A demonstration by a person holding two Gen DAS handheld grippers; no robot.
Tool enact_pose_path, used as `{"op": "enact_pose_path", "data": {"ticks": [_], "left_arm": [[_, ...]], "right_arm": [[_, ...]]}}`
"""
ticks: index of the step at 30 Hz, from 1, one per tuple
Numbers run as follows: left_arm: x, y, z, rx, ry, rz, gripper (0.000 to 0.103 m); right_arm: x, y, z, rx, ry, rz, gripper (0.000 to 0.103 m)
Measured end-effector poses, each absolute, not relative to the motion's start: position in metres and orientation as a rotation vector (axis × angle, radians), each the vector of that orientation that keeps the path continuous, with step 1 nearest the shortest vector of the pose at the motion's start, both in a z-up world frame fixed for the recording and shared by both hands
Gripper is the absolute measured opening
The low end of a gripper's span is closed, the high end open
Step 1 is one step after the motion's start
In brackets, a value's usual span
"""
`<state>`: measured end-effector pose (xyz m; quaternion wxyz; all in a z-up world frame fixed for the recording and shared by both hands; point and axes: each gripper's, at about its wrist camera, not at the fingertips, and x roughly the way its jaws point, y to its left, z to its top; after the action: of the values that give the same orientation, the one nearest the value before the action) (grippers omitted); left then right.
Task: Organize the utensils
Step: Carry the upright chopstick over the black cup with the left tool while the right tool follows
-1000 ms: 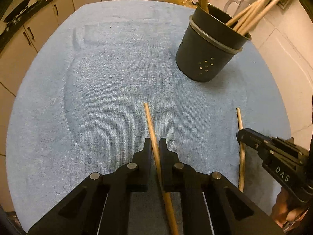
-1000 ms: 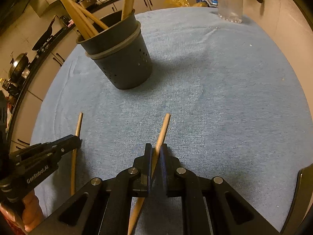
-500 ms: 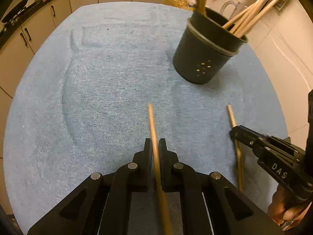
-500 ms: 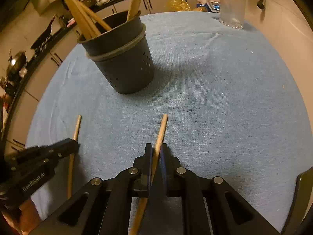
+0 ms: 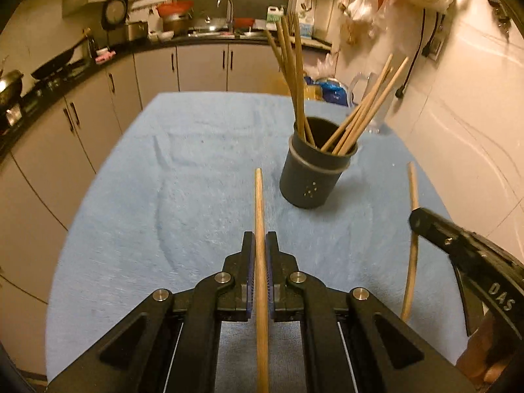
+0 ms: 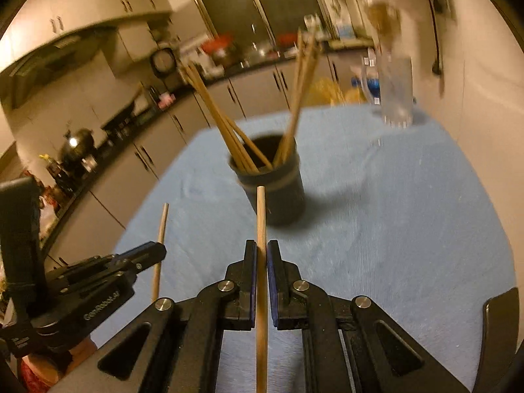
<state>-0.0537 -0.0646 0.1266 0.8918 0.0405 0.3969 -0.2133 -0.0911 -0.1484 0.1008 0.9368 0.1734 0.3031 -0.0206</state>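
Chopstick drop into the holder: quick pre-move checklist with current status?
1. Left gripper shut on its chopstick: ok, pads clamp the stick on both sides.
2. Right gripper shut on its chopstick: ok, same clamp.
3. Both sticks lifted clear of the blue cloth: ok, tips hang in the air in both wrist views.
4. Holder upright: ok, standing on the cloth.
5. Room in the holder's mouth: cannot tell for sure; chopsticks inside lean to both sides with a dark gap between.
6. Grippers apart from each other: ok, side by side without touching.
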Motion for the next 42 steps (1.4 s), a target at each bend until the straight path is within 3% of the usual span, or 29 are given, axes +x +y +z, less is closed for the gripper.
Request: {"op": "enact_pose_path", "data": {"ticks": [8,42], "left_arm": [[-0.071,-0.057,0.147,0.08,0.756,-0.434,0.006],[-0.131,-0.035,0.189,0.058,0.64,-0.448,0.006]], "right_arm": [[-0.116,-0.147,0.123,0.356,0.515,-0.043,0.007],[-0.176,-0.133,0.156,0.354,0.415,-0.053,0.007]]}}
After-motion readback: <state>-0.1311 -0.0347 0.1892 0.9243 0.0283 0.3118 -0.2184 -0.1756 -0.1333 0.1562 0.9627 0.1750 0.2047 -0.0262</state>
